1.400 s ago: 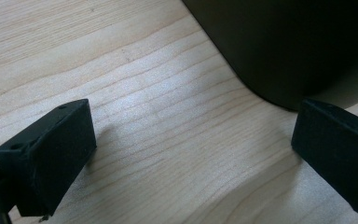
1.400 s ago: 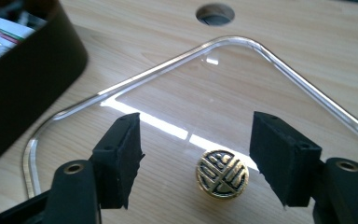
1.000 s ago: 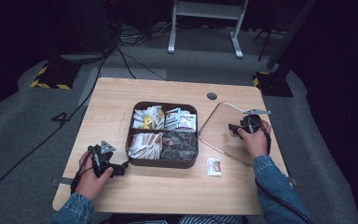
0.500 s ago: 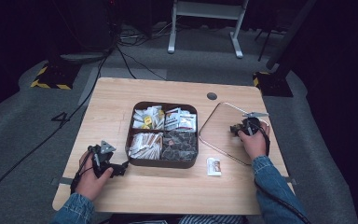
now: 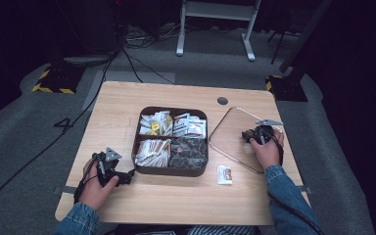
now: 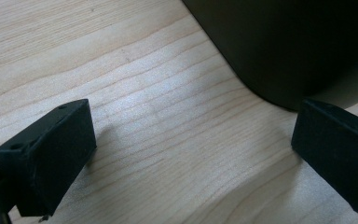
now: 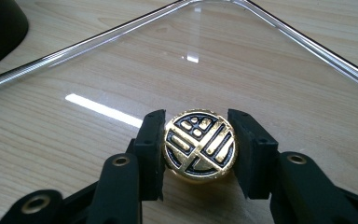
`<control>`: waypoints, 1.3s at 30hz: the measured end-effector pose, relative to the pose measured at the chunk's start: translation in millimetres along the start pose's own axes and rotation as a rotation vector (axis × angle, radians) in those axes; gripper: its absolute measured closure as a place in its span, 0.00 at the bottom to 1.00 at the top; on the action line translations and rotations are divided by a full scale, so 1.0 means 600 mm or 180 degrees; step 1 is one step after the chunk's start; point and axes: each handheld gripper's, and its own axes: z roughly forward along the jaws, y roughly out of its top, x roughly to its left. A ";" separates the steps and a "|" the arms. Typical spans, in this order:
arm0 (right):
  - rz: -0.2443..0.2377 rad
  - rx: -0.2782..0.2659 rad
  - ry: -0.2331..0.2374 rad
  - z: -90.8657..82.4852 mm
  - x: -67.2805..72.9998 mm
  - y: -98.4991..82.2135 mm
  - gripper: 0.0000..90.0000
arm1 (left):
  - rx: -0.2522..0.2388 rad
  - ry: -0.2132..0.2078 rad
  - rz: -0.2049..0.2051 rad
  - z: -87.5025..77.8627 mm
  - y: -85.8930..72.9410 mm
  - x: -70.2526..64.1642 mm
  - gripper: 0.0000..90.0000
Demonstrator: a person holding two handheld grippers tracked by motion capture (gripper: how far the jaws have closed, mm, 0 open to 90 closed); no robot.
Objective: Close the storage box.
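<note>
A clear square lid (image 5: 230, 139) lies flat on the table to the right of a dark brown four-compartment tray (image 5: 171, 171). My right gripper (image 5: 252, 134) is shut on the lid's round gold-and-black knob (image 7: 199, 146), one jaw on each side; the lid's glass (image 7: 214, 56) rests on the wood. Near the tray's front left corner, my left gripper (image 5: 122, 177) rests low on the table. Its jaws (image 6: 191, 154) stand wide open with bare wood between them, and the tray's dark wall (image 6: 284, 42) is just ahead. Several kinds of sachets fill the tray.
A small white packet (image 5: 224, 174) lies on the table between the tray's front right corner and the lid. A round cable hole (image 5: 222, 101) sits near the table's far edge. Cables run across the floor beyond.
My right hand and gripper have shifted slightly toward the near edge while on the knob. The left gripper has not moved.
</note>
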 end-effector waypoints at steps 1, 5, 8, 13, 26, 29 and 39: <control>0.0000 0.0000 0.0000 0.000 0.000 0.000 0.66 | 0.0000 0.0000 0.0000 0.000 0.000 0.000 0.00; 0.0000 -0.0022 -0.0013 0.000 0.001 -0.001 0.66 | 0.0000 0.0000 0.0000 0.000 0.000 0.000 0.00; 0.0002 -0.0018 -0.0020 0.000 0.001 0.000 0.66 | 0.0000 0.0000 0.0000 0.000 0.000 0.000 0.00; 0.0036 -0.0019 -0.0028 0.001 0.001 0.000 0.66 | -0.0001 -0.0001 -0.0001 0.000 0.000 0.000 0.00; 0.0075 -0.0006 -0.0025 -0.010 -0.007 0.005 0.66 | -0.0001 0.0001 0.0000 0.000 0.000 0.000 0.00; 0.0071 -0.0040 -0.0011 -0.020 -0.008 0.012 0.66 | 0.0000 0.0000 0.0000 0.000 0.000 0.000 0.00; 0.0044 -0.0125 0.0067 -0.061 -0.006 0.047 0.66 | 0.0002 -0.0001 0.0001 0.000 0.000 0.000 0.00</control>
